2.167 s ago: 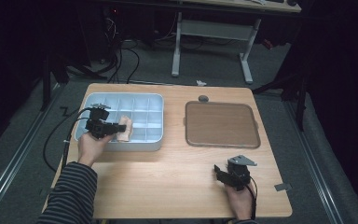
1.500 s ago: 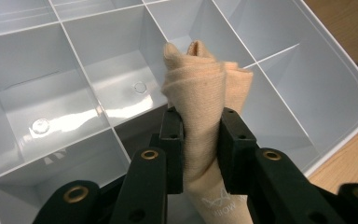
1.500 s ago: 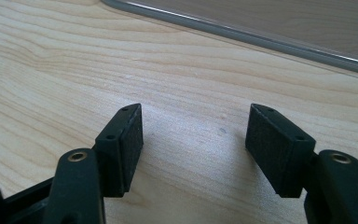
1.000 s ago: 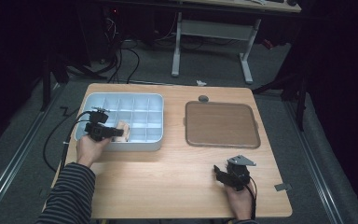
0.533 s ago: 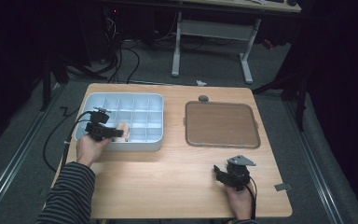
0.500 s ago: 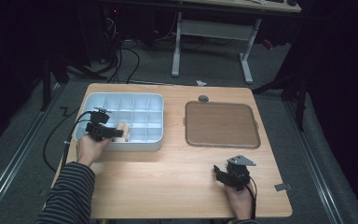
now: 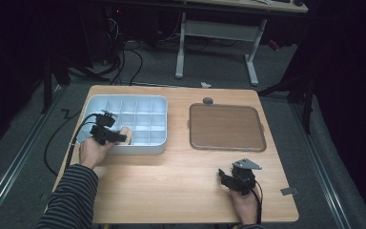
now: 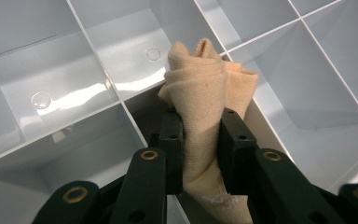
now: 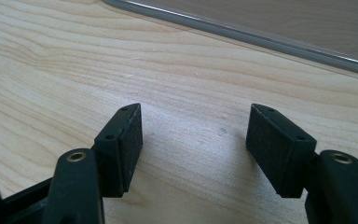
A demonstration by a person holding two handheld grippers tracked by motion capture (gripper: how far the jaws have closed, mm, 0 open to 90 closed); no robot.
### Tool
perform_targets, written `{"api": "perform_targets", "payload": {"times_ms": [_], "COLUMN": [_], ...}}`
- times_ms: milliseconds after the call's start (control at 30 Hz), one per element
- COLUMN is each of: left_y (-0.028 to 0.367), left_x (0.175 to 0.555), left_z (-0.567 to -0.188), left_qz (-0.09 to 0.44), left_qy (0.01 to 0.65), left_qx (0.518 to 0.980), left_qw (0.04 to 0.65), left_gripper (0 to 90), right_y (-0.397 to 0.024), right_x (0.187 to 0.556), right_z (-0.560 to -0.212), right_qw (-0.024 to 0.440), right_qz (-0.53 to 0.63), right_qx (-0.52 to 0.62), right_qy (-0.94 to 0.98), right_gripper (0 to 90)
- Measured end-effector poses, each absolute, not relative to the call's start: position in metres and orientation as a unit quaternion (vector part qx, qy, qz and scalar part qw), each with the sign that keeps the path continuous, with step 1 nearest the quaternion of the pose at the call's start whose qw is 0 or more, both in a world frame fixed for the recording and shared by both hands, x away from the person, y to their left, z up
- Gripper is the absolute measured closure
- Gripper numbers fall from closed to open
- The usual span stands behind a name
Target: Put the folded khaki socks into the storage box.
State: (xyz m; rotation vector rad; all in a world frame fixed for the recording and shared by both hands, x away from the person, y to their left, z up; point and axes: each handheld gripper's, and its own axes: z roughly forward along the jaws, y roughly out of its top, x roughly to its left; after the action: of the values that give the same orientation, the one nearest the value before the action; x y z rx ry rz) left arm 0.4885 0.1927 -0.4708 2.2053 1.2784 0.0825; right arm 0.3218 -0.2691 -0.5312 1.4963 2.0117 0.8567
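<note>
at the left of the high view, the left gripper [image 7: 116, 136] pinches a rolled beige cloth [image 8: 205, 98] between its pads, the roll standing over a front-row cell of the pale blue divider tray [image 7: 158, 147]; whether the cloth touches the cell floor is hard to tell. at lower right, the right gripper [image 7: 225, 179] rests on the wooden table [image 7: 171, 176], jaws wide with nothing between them, below the brown tray [image 7: 226, 128].

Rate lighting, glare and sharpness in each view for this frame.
High view: table lit, surroundings nearly black. Left gripper view: glare patches on the tray floor, beige cloth sharp. Right gripper view: even light, the open right gripper and wood grain in focus.
</note>
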Motion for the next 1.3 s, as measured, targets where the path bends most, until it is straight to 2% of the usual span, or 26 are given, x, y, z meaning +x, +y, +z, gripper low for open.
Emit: {"api": "perform_targets", "payload": {"times_ms": [467, 800, 967, 1100, 1300], "left_y": [0.19, 0.193, 0.198, 0.197, 0.185], "left_x": [0.485, 0.479, 0.473, 0.471, 0.476], "left_z": [-0.467, -0.457, -0.445, -0.439, -0.441], "left_qz": [0.042, 0.076, 0.1, 0.096, 0.109], "left_qy": [0.474, 0.475, 0.474, 0.469, 0.458], "left_qx": [0.829, 0.821, 0.813, 0.809, 0.823], "left_qw": [0.294, 0.308, 0.324, 0.341, 0.317], "left_gripper": [63.9, 57.0, 72.2, 83.1, 90.0], "right_y": [-0.269, -0.269, -0.269, -0.269, -0.269], "right_x": [0.322, 0.322, 0.322, 0.322, 0.322], "right_z": [-0.531, -0.531, -0.531, -0.531, -0.531], "right_qw": [0.244, 0.244, 0.243, 0.244, 0.244], "right_qz": [0.314, 0.314, 0.314, 0.313, 0.313], "right_qx": [0.547, 0.548, 0.546, 0.546, 0.547], "right_qy": [0.736, 0.736, 0.737, 0.737, 0.737], "right_gripper": [36.5, 36.7, 36.7, 36.7, 36.6]}}
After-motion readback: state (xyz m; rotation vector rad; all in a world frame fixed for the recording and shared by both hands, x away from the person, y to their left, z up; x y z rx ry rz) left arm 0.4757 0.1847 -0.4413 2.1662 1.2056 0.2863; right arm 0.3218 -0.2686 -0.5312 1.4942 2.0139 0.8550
